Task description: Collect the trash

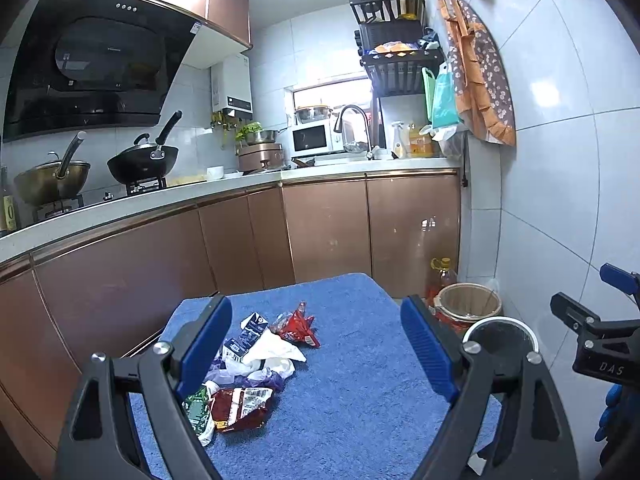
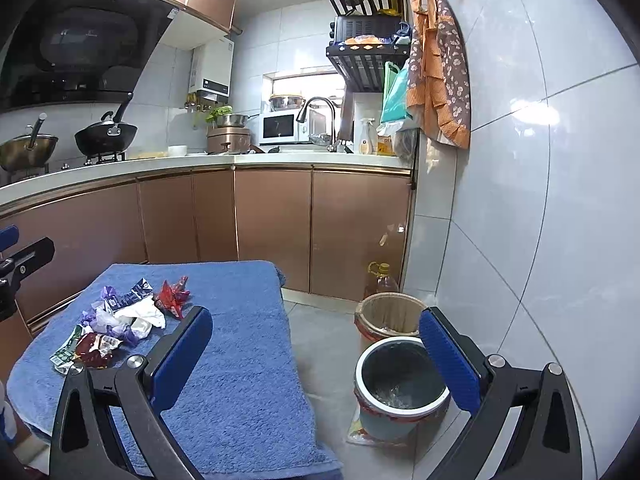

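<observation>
Your left gripper (image 1: 320,344), with its black frame and blue ribbed pads, hangs with jaws spread wide and nothing between them, tilted slightly down over the blue terry towel (image 1: 360,380) that covers a small table. On that towel, toward its left side, lies the trash: a crumpled red foil wrapper (image 1: 298,326), a dark blue and white milk carton (image 1: 248,334), a wad of white tissue (image 1: 276,354), scraps of purple plastic (image 1: 260,380), a dark red snack packet with a barcode (image 1: 242,402) and a green and white wrapper (image 1: 198,414). Your right gripper (image 2: 316,354) is likewise released and empty, held past the towel's right edge above the grey tiled floor (image 2: 320,344). Just beneath its right pad stands a round grey bin with a white rim (image 2: 400,390), and right behind that bin a brown paper-lined bucket (image 2: 390,314). Near the bucket a yellow oil bottle (image 2: 382,278) stands against the copper cabinet doors (image 2: 312,224).
</observation>
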`<action>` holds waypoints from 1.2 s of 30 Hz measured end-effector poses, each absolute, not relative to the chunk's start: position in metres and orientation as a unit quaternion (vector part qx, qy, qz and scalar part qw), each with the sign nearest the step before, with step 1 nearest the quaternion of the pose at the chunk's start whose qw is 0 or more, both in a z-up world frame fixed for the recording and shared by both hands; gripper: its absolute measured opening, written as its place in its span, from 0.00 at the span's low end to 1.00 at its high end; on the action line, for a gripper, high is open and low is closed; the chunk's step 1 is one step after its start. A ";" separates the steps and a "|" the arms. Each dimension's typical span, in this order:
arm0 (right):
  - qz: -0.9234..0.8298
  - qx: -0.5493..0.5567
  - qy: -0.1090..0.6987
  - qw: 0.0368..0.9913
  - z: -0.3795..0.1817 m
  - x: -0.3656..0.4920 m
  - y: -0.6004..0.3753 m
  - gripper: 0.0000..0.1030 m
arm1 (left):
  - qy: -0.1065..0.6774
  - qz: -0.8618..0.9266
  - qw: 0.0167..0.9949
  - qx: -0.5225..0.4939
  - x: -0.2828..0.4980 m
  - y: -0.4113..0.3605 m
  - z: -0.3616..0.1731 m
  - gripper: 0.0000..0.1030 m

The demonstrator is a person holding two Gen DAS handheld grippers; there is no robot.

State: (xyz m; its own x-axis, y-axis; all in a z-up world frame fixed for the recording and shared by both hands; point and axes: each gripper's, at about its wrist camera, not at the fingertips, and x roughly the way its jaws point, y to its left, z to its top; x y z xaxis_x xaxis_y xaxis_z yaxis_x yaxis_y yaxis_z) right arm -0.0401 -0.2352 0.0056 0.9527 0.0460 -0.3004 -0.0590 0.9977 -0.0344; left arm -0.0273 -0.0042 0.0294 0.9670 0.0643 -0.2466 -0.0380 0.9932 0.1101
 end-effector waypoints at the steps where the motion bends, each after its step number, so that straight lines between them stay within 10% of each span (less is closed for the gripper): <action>1: 0.026 -0.020 0.150 0.988 0.005 -0.040 -0.235 1.00 | 0.126 0.026 0.990 0.052 -0.026 -0.004 0.030 0.84; 36: 0.025 -0.030 0.160 0.986 -0.011 0.003 -0.219 1.00 | 0.131 0.001 0.991 0.039 0.014 0.008 0.016 0.84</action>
State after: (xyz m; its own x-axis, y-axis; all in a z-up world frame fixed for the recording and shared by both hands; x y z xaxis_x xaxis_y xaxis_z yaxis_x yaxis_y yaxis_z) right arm 0.0031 -0.2189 -0.0113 0.9478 0.0387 -0.3165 -0.0581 0.9969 -0.0521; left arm 0.0136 0.0082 0.0159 0.9656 0.0128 -0.2599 0.0077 0.9969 0.0778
